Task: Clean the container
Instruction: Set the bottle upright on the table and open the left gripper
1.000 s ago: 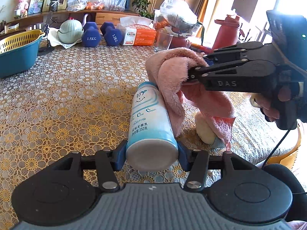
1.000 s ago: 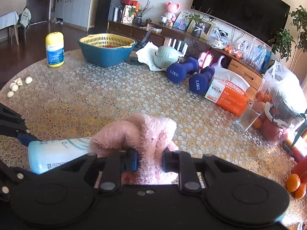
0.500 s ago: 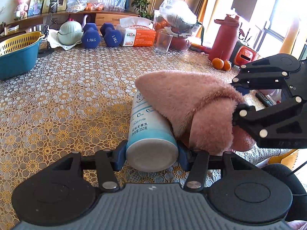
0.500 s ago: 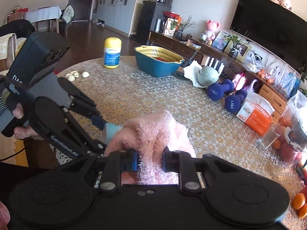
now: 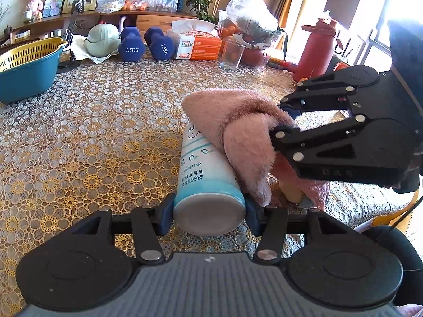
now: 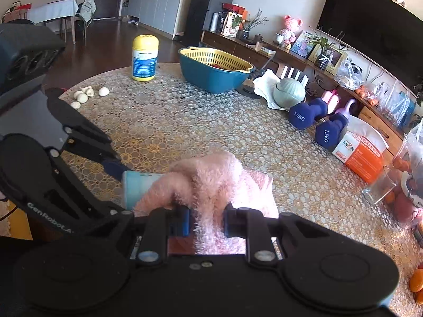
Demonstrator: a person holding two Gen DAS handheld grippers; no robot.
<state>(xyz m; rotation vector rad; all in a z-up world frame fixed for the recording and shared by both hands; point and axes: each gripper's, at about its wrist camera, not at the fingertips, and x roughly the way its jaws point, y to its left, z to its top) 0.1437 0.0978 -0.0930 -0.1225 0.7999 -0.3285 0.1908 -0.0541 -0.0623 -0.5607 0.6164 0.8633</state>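
A light blue and white bottle (image 5: 205, 174) lies level above the table, its flat base toward the left wrist camera. My left gripper (image 5: 208, 212) is shut on the bottle near that base. A fluffy pink cloth (image 5: 238, 129) drapes over the bottle's far half and right side. My right gripper (image 6: 206, 220) is shut on the pink cloth (image 6: 216, 182) and reaches in from the right in the left wrist view. In the right wrist view only the bottle's (image 6: 137, 187) near end shows beside the cloth; the cap end is hidden.
On the lace-covered table (image 5: 92, 132) stand a blue and yellow basket (image 5: 23, 63), two blue dumbbells (image 5: 142, 45), a tissue pack (image 5: 197, 43), a glass (image 5: 231, 55) and a red flask (image 5: 316, 49). A yellow-capped jar (image 6: 145, 58) and garlic cloves (image 6: 84, 95) sit at the far side.
The right gripper has slid the pink cloth along the bottle toward its base, then eased back a little. The bottle stays held in the same place.
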